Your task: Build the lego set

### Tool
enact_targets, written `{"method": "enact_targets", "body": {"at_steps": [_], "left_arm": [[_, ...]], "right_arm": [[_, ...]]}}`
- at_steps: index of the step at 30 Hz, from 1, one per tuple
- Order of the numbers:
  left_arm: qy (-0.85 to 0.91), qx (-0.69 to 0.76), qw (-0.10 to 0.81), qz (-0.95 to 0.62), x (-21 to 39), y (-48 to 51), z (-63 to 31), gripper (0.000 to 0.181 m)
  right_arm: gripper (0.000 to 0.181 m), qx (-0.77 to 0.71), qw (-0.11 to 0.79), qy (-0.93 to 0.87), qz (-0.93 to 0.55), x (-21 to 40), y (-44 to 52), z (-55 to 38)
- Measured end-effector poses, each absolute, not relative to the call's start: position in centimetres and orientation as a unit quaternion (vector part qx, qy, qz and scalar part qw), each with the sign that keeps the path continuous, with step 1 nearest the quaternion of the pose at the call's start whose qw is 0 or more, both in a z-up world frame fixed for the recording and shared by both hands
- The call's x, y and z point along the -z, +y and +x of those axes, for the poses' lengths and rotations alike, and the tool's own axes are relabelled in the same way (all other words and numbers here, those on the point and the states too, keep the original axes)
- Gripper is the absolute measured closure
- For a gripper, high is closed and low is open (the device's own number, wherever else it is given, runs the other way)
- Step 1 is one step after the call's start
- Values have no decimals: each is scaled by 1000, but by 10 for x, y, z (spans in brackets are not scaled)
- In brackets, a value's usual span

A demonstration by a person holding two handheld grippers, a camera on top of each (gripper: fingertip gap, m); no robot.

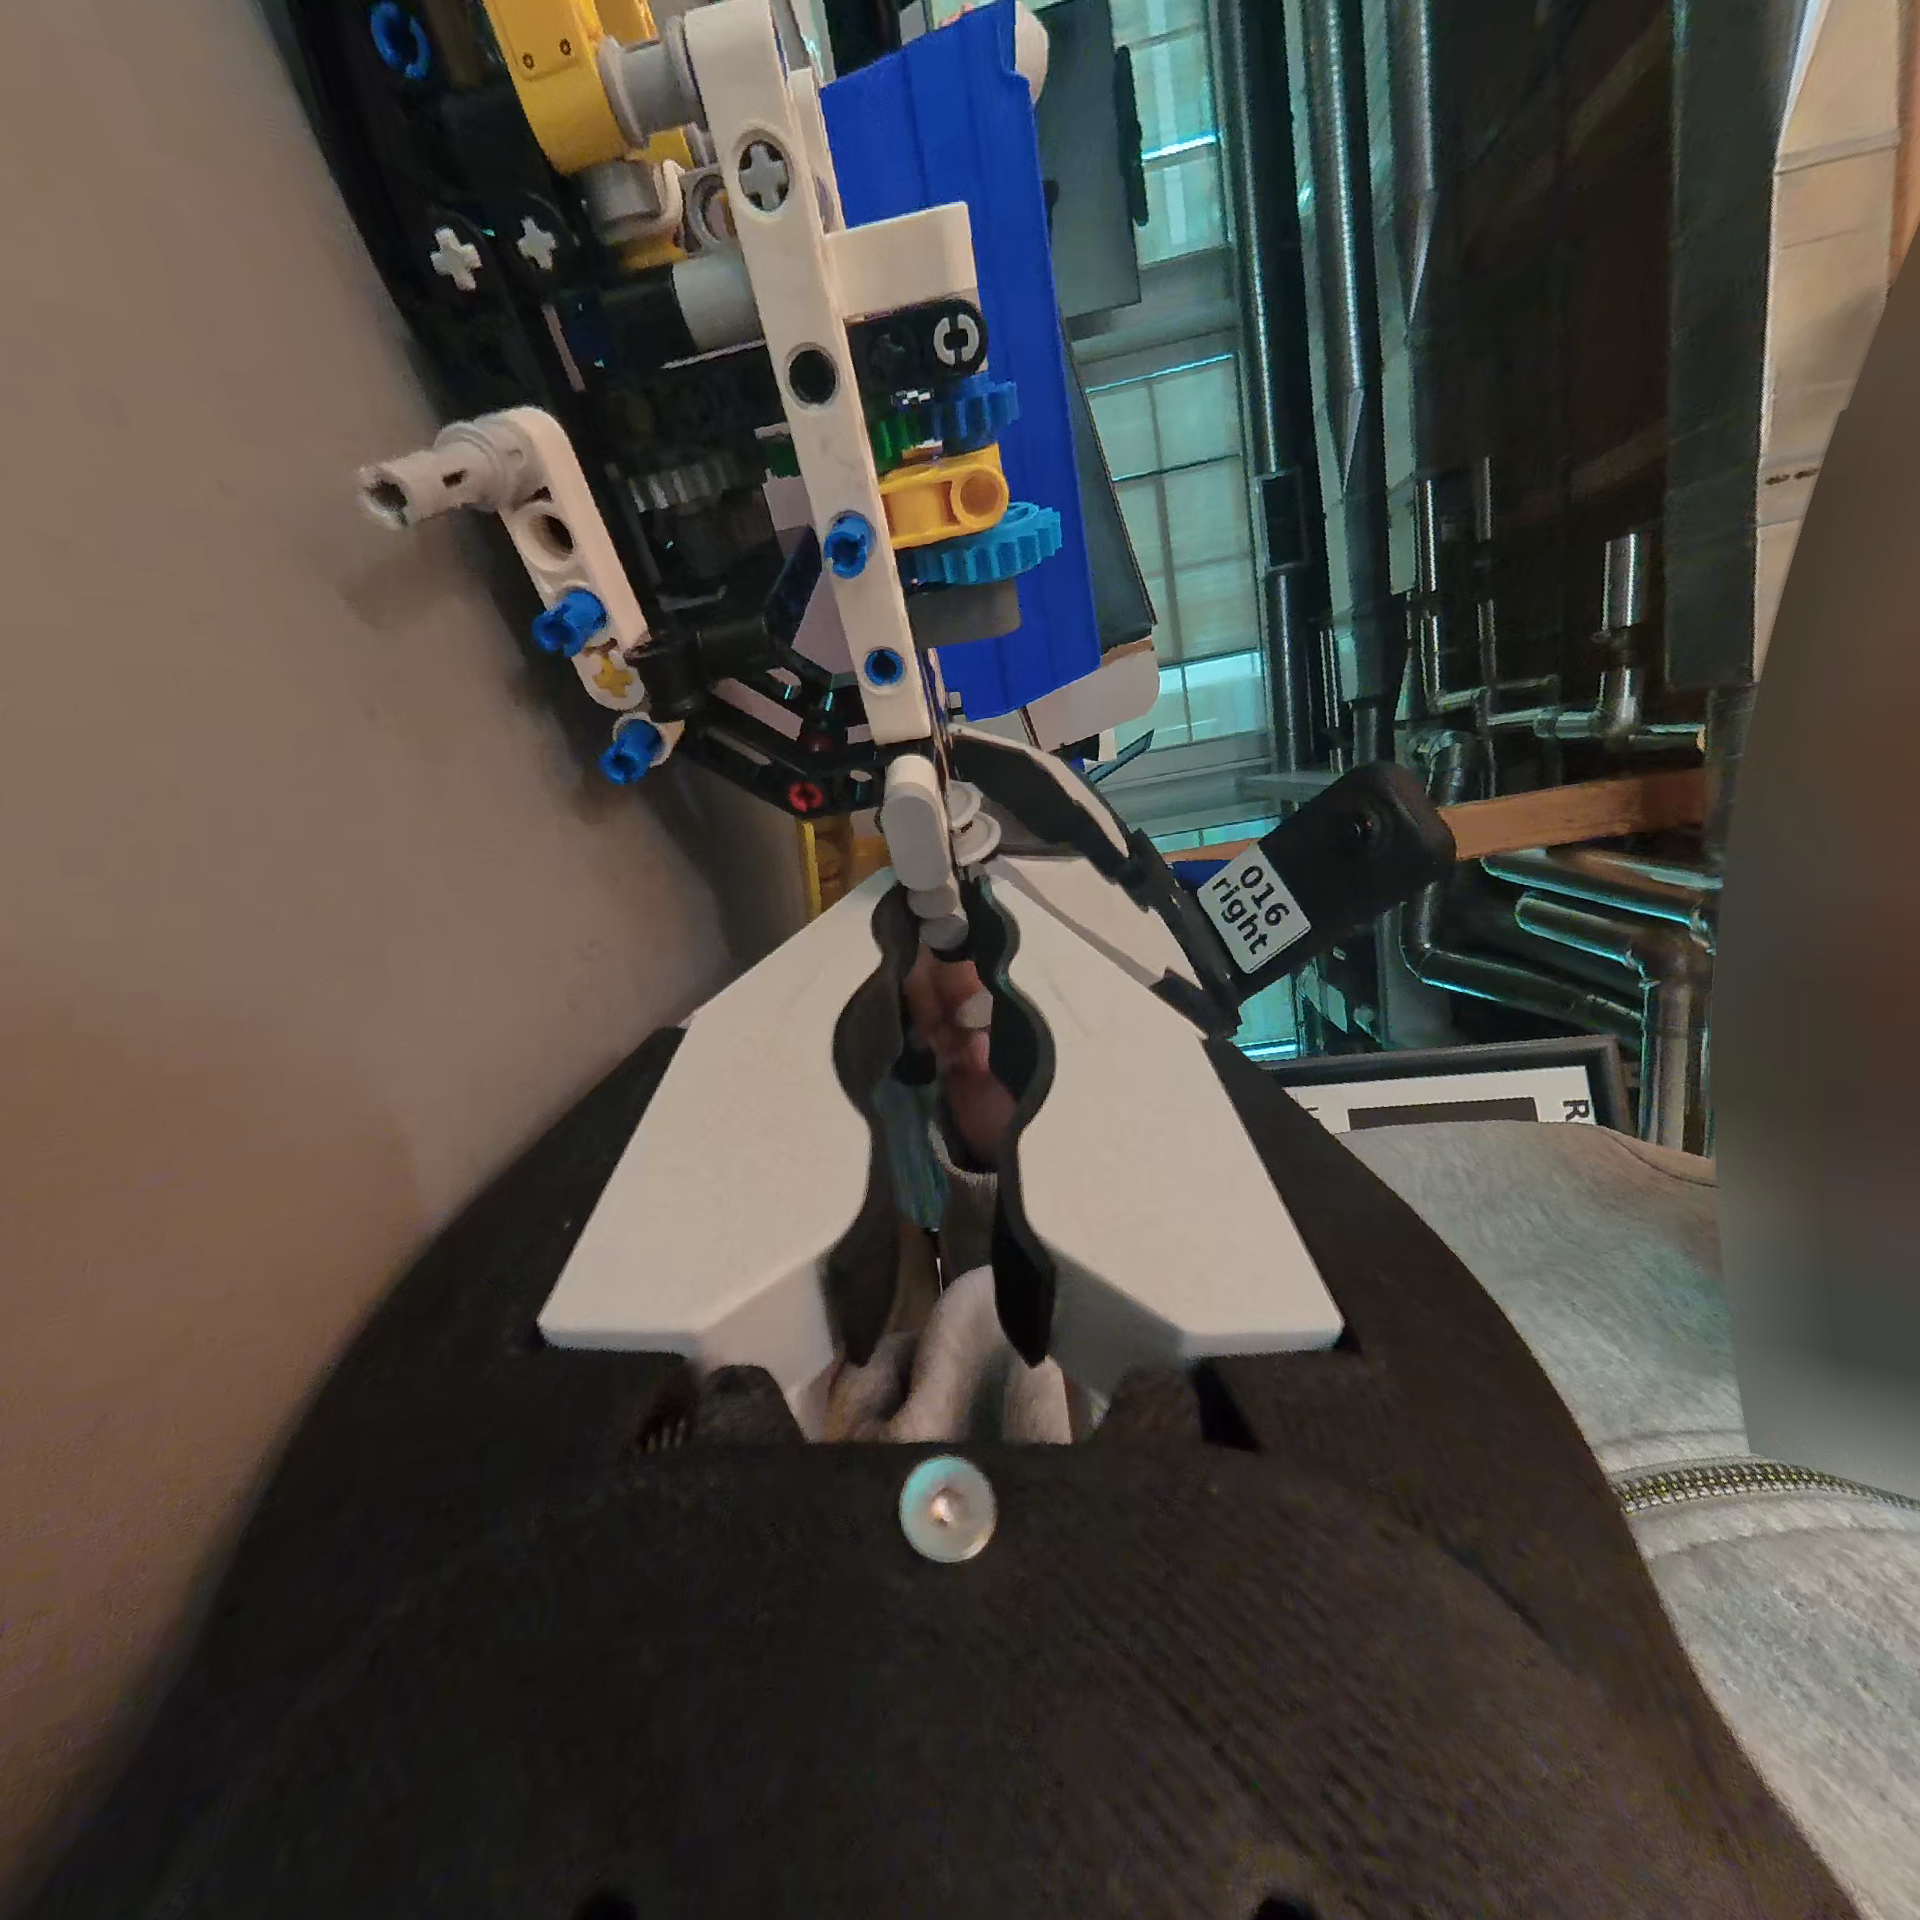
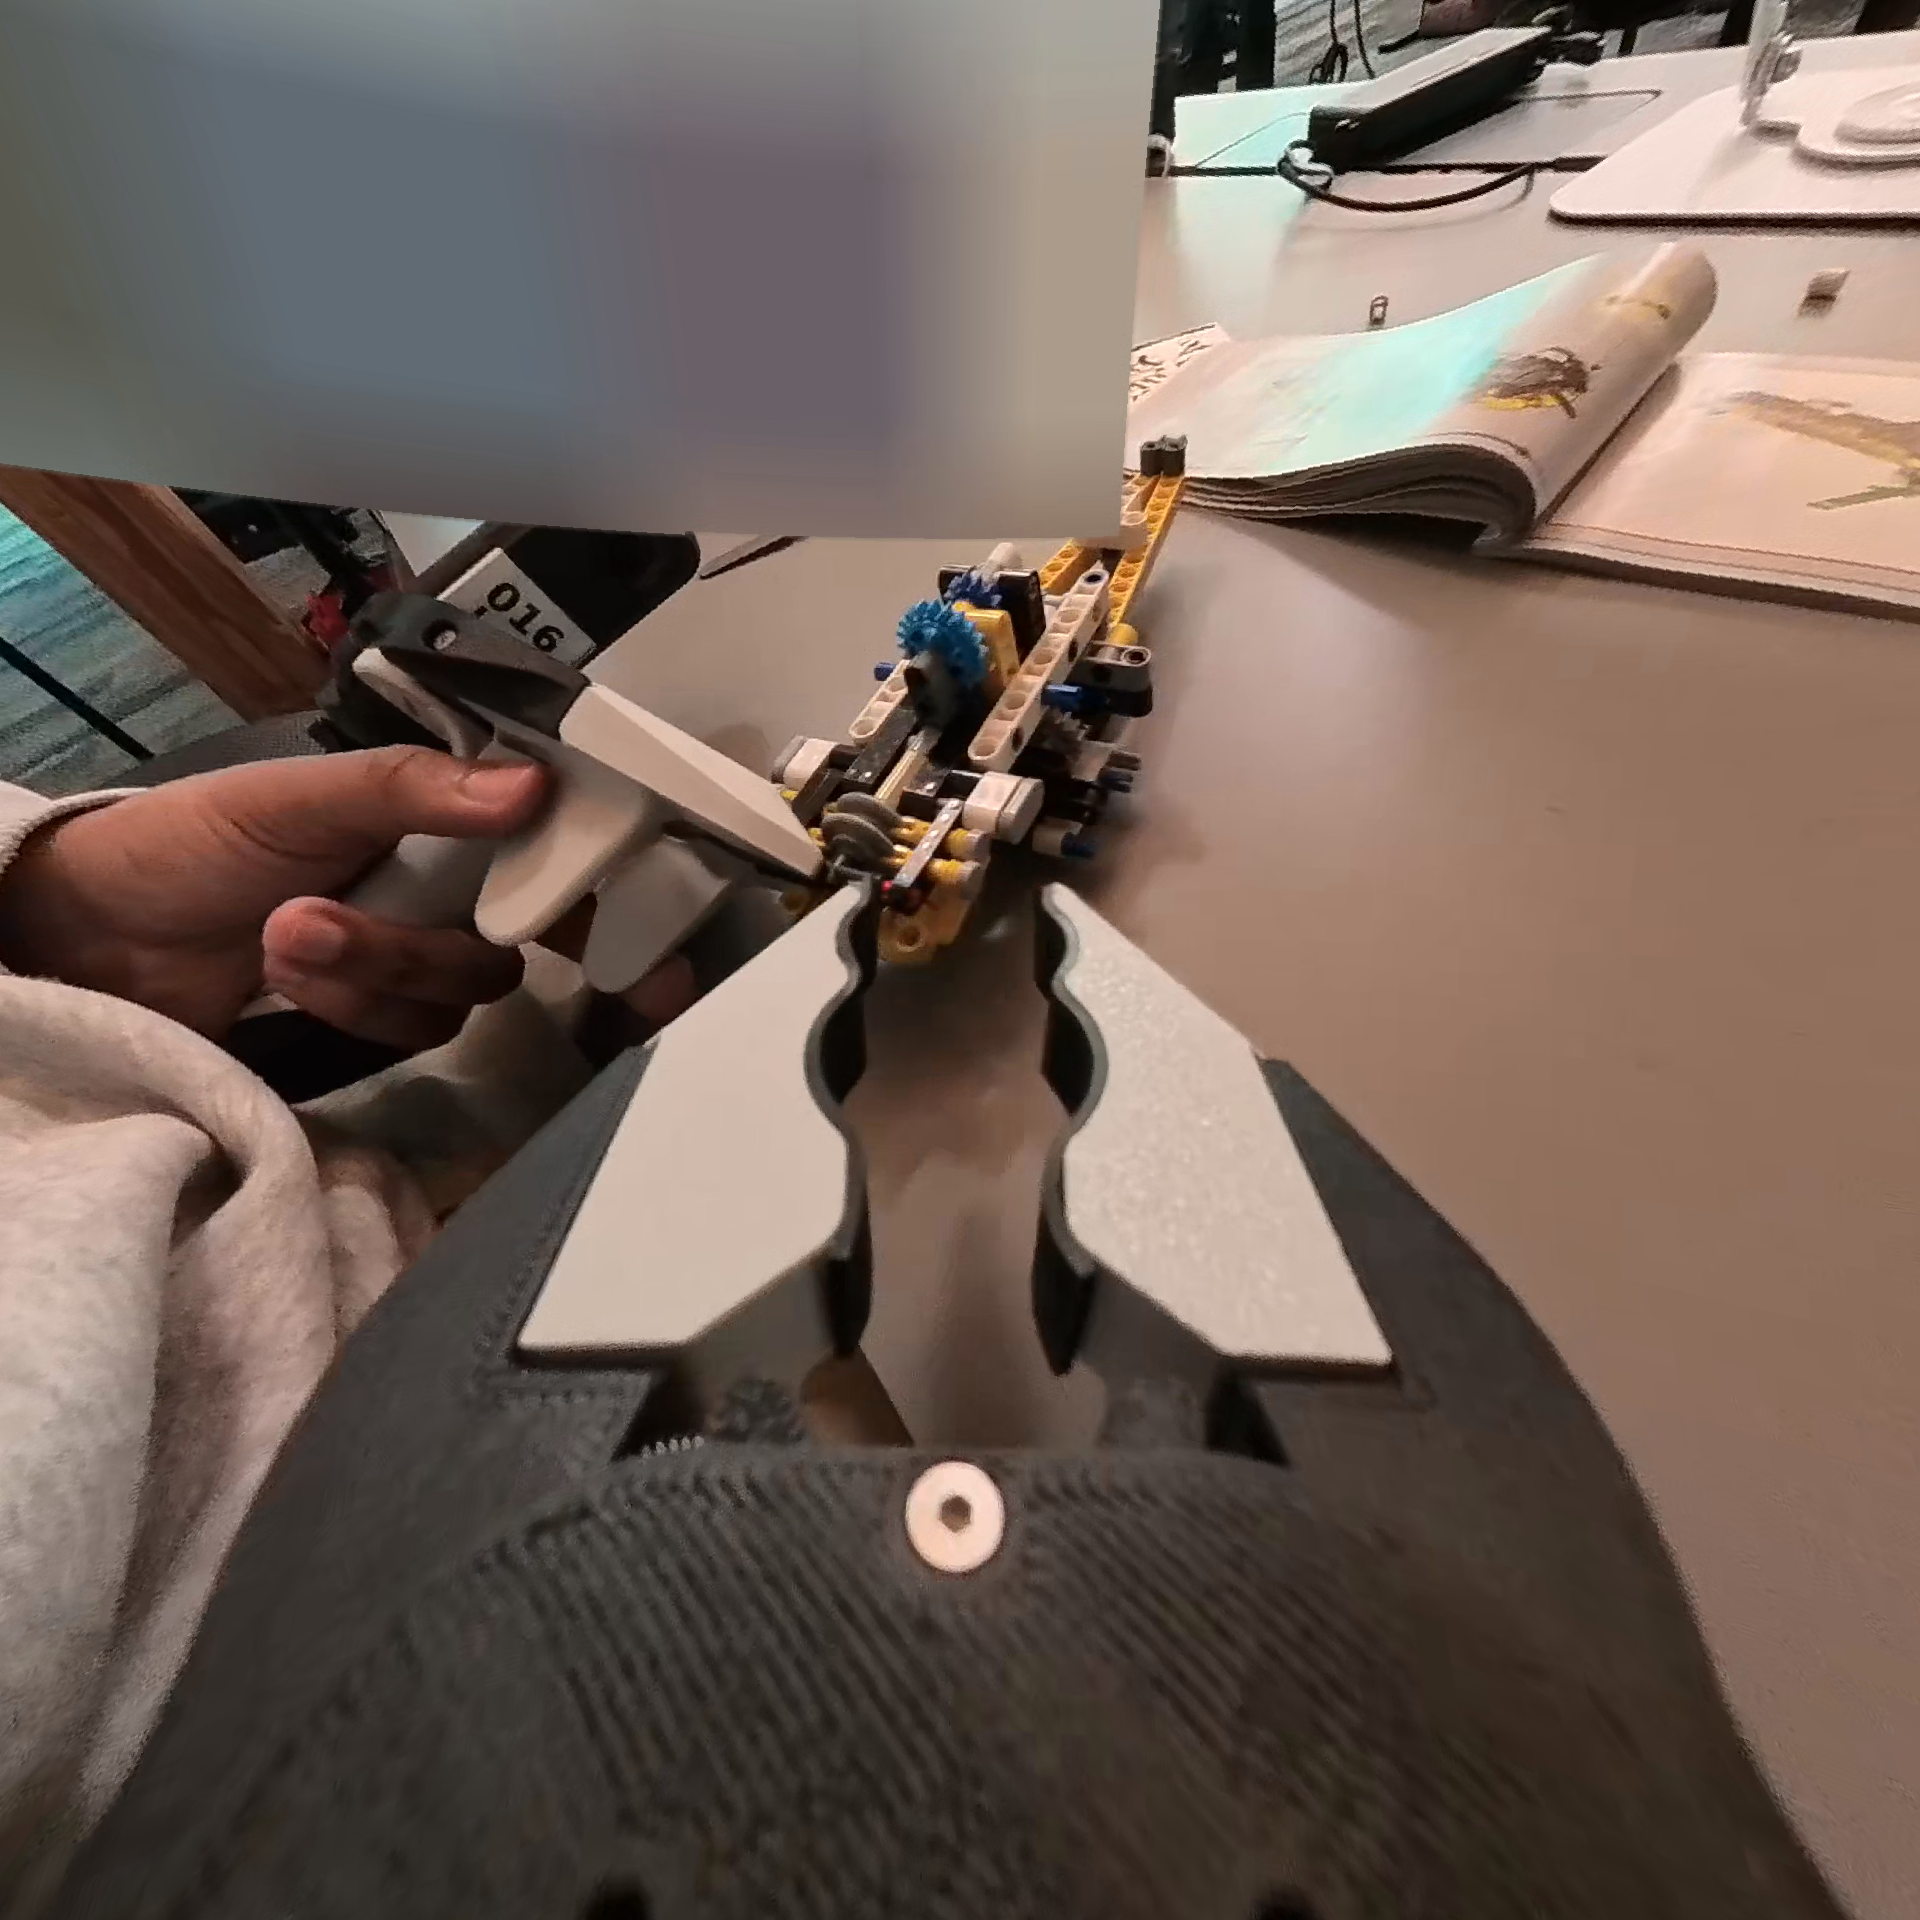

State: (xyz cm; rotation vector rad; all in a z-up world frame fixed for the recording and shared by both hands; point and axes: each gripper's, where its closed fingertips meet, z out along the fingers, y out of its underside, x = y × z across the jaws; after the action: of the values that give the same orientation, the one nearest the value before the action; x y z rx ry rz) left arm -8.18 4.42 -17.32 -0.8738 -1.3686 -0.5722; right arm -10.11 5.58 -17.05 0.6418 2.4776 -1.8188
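Note:
The lego model [image 2: 997,707] lies on the table: a long frame of yellow and white beams with blue gears and black parts. In the left wrist view the model [image 1: 821,436] stands close ahead. My left gripper [image 1: 940,914] is shut on a small light grey piece [image 1: 914,821] at the model's near end. The right wrist view shows the left gripper [image 2: 816,868] in a hand, pinching the grey piece [image 2: 857,831]. My right gripper [image 2: 951,914] is open and empty, its jaws just short of that same end, left fingertip [image 2: 847,914] beside the left gripper's tip.
An open instruction booklet [image 2: 1455,416] lies on the grey table [image 2: 1455,935] at the back right. A dark flat device with a cable [image 2: 1423,94] and a white pad [image 2: 1714,166] sit farther back. A person's grey sleeve [image 2: 135,1247] fills the left. My two grippers' fingertips are within a few centimetres of each other.

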Motion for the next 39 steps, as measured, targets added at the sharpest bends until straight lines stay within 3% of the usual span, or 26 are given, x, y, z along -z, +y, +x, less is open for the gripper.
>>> {"method": "enact_targets", "body": {"at_steps": [8, 14, 39], "left_arm": [[-592, 249, 662, -385, 171, 44, -81, 174], [-592, 246, 661, -390, 172, 44, -81, 174], [-596, 240, 662, -386, 172, 44, -82, 174]], "right_arm": [[176, 589, 84, 767, 238, 172, 48, -91], [177, 599, 127, 744, 266, 172, 47, -91], [180, 577, 47, 779, 242, 174, 46, -93]]}}
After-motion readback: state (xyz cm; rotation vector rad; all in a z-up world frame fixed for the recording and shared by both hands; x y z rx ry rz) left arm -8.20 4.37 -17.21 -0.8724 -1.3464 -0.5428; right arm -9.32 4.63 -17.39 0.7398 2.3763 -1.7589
